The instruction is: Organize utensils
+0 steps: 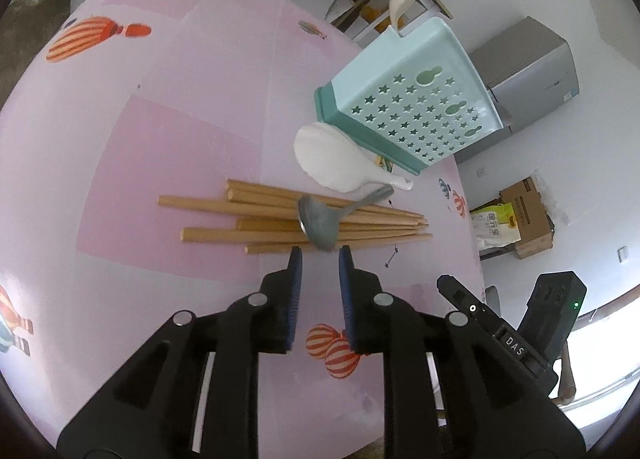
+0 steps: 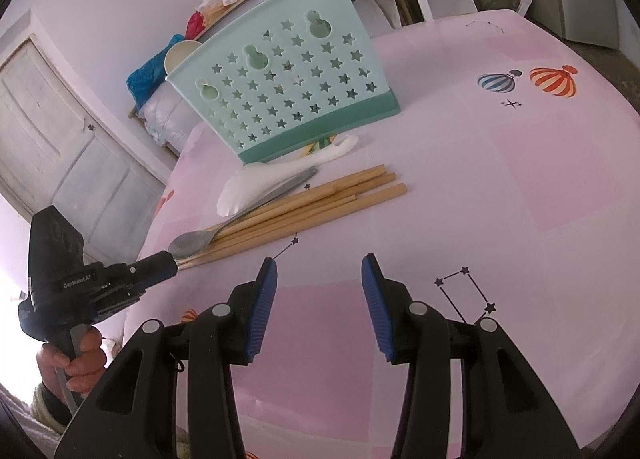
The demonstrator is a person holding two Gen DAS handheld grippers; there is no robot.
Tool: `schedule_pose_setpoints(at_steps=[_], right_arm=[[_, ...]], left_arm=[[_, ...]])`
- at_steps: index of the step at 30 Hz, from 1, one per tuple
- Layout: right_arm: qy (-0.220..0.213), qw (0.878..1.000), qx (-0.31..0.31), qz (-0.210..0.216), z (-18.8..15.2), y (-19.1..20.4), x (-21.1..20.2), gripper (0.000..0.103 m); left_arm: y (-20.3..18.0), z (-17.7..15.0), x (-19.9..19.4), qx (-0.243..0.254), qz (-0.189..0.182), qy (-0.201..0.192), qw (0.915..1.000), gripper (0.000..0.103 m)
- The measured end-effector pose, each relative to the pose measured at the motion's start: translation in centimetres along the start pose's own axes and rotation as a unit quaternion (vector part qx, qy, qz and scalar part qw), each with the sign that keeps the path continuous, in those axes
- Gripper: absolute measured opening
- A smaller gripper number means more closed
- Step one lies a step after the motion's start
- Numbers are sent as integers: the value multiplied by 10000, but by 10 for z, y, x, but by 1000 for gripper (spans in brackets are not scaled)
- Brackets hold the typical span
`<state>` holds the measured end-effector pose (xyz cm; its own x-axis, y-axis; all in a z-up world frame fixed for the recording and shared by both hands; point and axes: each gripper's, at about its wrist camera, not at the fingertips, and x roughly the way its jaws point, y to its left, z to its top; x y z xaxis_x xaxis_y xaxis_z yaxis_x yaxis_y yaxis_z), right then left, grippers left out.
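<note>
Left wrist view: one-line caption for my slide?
Open left gripper poised at metal spoon lying across wooden chopsticks, beside white rice paddle and teal utensil holder.

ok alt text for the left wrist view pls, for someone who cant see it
The left gripper, jaws slightly apart and empty, points at a metal spoon lying across a pile of wooden chopsticks on a pink tablecloth. Behind them lie a white rice paddle and a teal star-holed utensil holder.
</note>
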<state>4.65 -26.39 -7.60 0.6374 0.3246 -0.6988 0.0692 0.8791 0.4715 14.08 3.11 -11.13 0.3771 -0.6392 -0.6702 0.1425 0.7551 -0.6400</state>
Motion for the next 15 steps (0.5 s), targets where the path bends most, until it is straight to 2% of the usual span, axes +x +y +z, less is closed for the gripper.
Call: schedule_pose_setpoints(at_steps=[3, 6, 10, 15], right_arm=[[1, 10000, 1, 0, -1, 0, 0, 44], [5, 10000, -2, -4, -1, 0, -1, 44], [3, 10000, 31, 2, -1, -2, 0, 44], [-3, 10000, 60, 30, -3, -3, 0, 44]], left_arm=[[5, -2, 1, -221, -173, -13, 9996, 28], [9, 0, 0, -527, -400, -118, 9977, 33], [14, 7, 1, -852, -506, -224, 9948, 33], [27, 13, 8, -1377, -673, -97, 9881, 31]])
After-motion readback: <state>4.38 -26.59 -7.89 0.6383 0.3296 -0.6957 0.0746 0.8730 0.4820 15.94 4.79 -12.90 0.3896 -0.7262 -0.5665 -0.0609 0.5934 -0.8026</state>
